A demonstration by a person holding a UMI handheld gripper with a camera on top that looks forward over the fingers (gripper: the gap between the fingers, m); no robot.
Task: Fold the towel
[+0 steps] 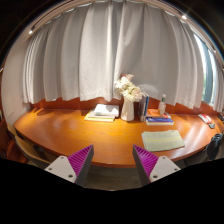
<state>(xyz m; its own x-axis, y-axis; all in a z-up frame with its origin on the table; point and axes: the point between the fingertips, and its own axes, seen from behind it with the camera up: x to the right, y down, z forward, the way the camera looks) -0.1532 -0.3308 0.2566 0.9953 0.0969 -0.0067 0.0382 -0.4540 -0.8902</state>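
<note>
A pale green folded towel (162, 140) lies flat on the wooden table (90, 135), just ahead of my right finger and a little to the right. My gripper (113, 160) is open and empty, with nothing between the purple pads (80, 158). It is held above the table's near edge, and the towel lies beyond the fingertips.
At the back of the table stand a white vase with flowers (128, 98), a stack of books (102, 112), a bottle (162, 104) and a blue book (158, 119). White curtains (100, 50) hang behind. A chair (25, 150) stands at the left.
</note>
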